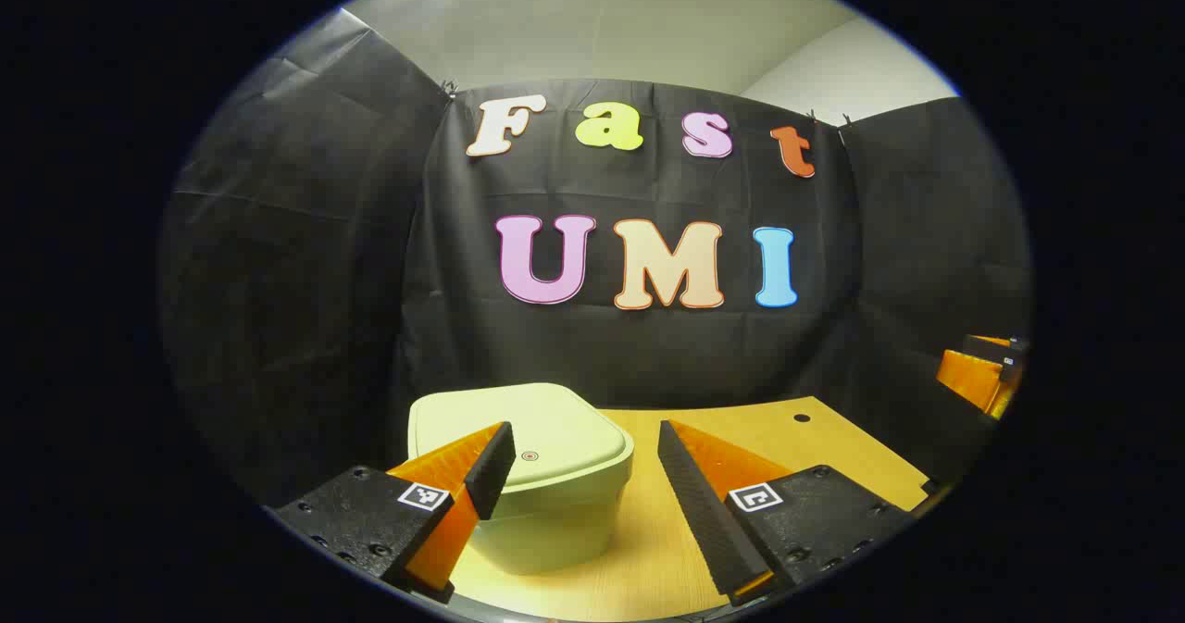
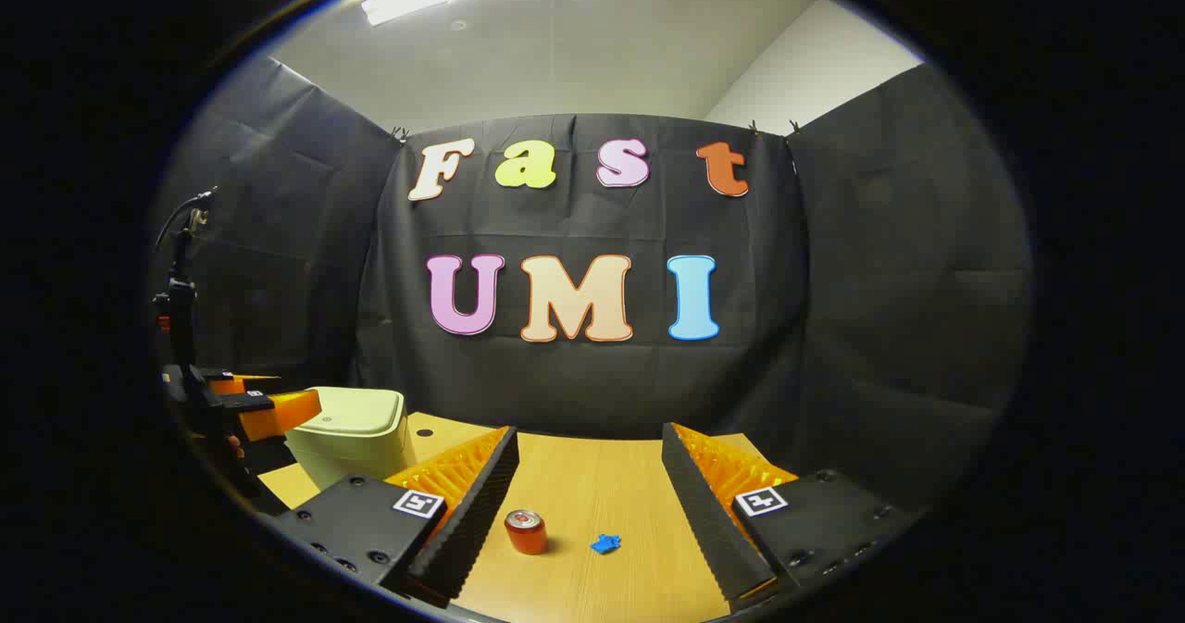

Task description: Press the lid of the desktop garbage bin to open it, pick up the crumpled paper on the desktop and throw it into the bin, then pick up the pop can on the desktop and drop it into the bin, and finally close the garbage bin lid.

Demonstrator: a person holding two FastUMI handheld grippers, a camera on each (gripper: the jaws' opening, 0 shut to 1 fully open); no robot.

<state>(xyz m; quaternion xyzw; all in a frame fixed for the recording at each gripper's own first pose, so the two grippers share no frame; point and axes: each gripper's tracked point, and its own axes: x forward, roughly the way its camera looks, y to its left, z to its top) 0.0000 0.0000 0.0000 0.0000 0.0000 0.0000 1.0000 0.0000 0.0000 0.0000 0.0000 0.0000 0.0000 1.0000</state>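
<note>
Lid (image 1: 542, 433) of the pale green plastic bin (image 1: 546, 503), still down, lies just ahead of the left gripper (image 1: 585, 475), near the wooden table's (image 1: 833, 438) left edge; jaws spread, holding nothing. Right gripper (image 2: 588, 503), likewise released, faces the red pop can (image 2: 526, 531) and blue crumpled paper (image 2: 605, 543).

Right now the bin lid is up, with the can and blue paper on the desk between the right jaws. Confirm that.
Not quite: the bin lid is down, as the left gripper view shows. The can and blue paper do lie on the desk between the right jaws.
</note>
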